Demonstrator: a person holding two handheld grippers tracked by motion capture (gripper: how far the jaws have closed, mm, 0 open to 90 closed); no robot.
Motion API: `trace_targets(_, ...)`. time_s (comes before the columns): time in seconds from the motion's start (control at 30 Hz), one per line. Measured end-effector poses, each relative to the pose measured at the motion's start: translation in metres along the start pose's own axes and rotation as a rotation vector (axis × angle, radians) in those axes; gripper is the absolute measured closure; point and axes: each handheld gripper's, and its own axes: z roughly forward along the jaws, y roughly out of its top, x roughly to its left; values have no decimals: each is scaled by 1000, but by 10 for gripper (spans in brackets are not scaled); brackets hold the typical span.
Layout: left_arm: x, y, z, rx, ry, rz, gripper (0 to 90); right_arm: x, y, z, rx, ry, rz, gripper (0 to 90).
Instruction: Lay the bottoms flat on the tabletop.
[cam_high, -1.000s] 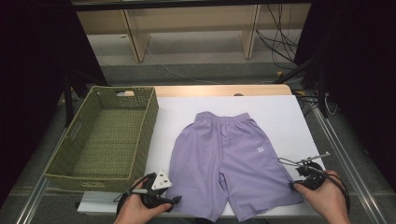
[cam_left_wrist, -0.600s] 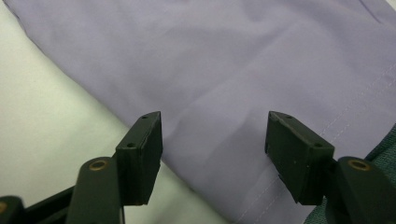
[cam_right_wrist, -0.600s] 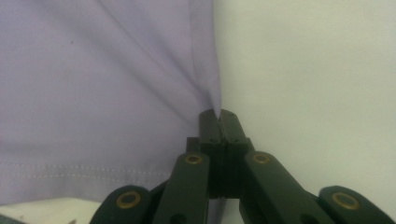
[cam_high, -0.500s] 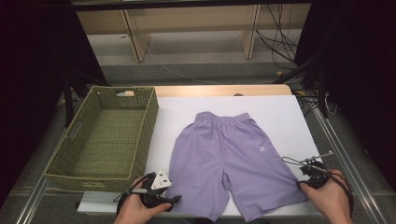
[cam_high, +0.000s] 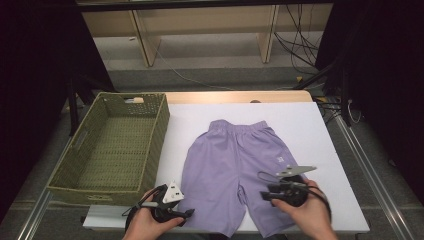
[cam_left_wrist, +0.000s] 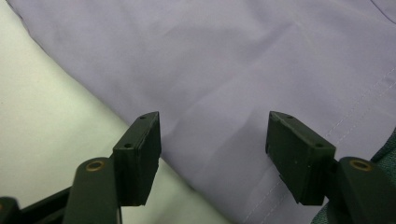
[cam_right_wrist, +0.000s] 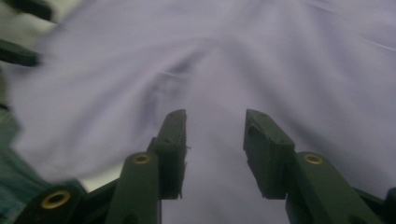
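Though motion blurs the right gripper view, the right gripper (cam_high: 266, 195) shows over the shorts' (cam_high: 235, 165) right leg, having slid in from the table (cam_high: 320, 130) edge, jaws just opened, gripping nothing. Left gripper (cam_high: 189, 213) stays spread at the left hem.

A white table (cam_high: 320, 135) carries purple shorts (cam_high: 240, 170) and a green woven basket (cam_high: 112, 147).
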Motion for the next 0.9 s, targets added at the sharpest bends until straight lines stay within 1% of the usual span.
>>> trace_targets(0.03,0,0,0,2,1,2,365,10,4,9,-4,27,-10,573)
trace_targets(0.07,0,-1,0,5,3,4,369,16,6,14,-1,41,-10,564)
trace_targets(0.1,0,-1,1,8,5,3,376,23,8,22,9,53,-12,554)
trace_targets(0.13,0,-1,0,17,12,3,383,27,8,27,18,52,-8,546)
trace_targets(0.17,0,-1,0,21,14,4,398,31,8,35,33,39,-4,540)
trace_targets(0.23,1,-2,0,36,14,-3,431,37,7,46,57,15,-3,530)
trace_targets(0.27,1,-2,1,45,18,-8,447,38,6,49,64,7,-4,530)
trace_targets(0.3,1,-3,1,55,16,-5,468,41,6,53,77,-3,-4,534)
trace_targets(0.33,1,-3,1,64,12,-10,486,44,5,56,84,-20,-11,551)
trace_targets(0.37,1,-3,2,69,9,-20,502,47,6,57,82,-51,-18,585)
trace_targets(0.4,1,-3,2,72,2,-31,516,50,7,57,95,-78,-50,620)
trace_targets(0.43,1,-3,1,77,-6,-33,543,53,7,58,101,-105,-57,669)
trace_targets(0.47,0,-3,1,79,-11,-36,567,54,7,58,105,-130,-81,720)
trace_targets(0.5,0,-3,1,80,-14,-35,592,54,8,58,112,-150,-92,759)
trace_targets(0.57,-2,-3,1,83,-20,-39,644,53,8,58,113,-157,-89,833)
trace_targets(0.63,-4,-2,1,85,-27,-46,694,50,8,57,112,-145,-73,886)
trace_targets(0.67,-4,-2,1,86,-30,-50,719,49,8,57,111,-133,-65,893)
trace_targets(0.7,-4,-2,0,86,-32,-54,738,49,8,57,111,-131,-54,897)
trace_targets(0.73,-5,-2,0,88,-32,-53,764,49,8,56,112,-128,-55,900)
trace_targets(0.8,-5,-2,0,94,-19,-42,849,49,8,56,113,-121,-52,900)
trace_targets(0.83,-4,-2,-1,97,-21,-47,871,48,8,55,115,-114,-52,900)
trace_targets(0.87,-3,-2,-1,101,-28,-56,893,48,8,55,117,-108,-41,900)
trace_targets(0.9,-2,-2,-2,105,-38,-66,898,48,8,54,122,-103,-42,900)
